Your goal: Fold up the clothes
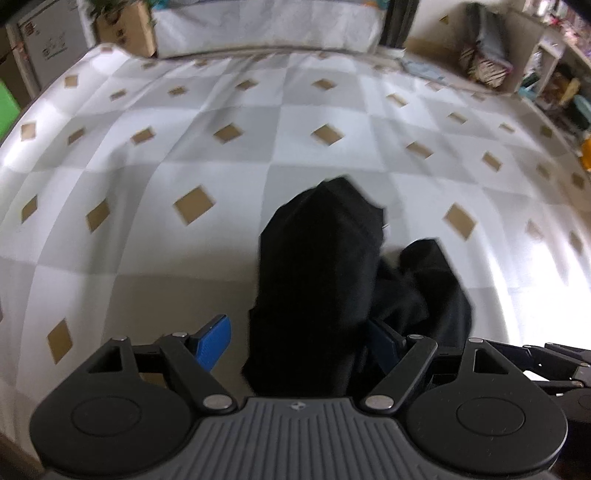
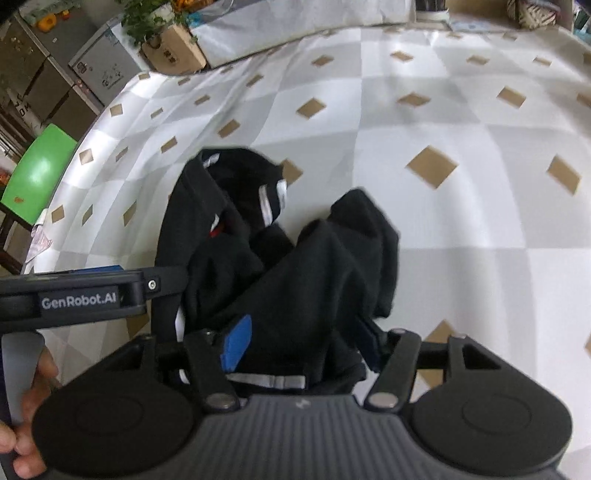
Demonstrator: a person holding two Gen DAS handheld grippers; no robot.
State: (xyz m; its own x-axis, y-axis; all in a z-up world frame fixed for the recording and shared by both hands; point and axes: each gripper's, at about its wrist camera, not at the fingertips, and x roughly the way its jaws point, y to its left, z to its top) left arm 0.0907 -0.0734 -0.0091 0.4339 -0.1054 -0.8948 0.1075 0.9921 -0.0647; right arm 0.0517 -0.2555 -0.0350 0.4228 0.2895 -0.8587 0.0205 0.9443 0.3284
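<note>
- Between the left claw [image 1: 299,341]'s wide-open blue pads bunches the black garment [image 1: 325,266], unpinched.
- Right claw [image 2: 303,343] is open around the same cloth.
- Ahead, the checkered surface [image 1: 221,103] lies clear to its far edge.

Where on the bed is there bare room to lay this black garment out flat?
The checkered sheet is bare from the black garment back to the white bedding roll at the far edge, and bare on both sides of it. It is crowded only close in, where the garment bunches between both grippers.
</note>
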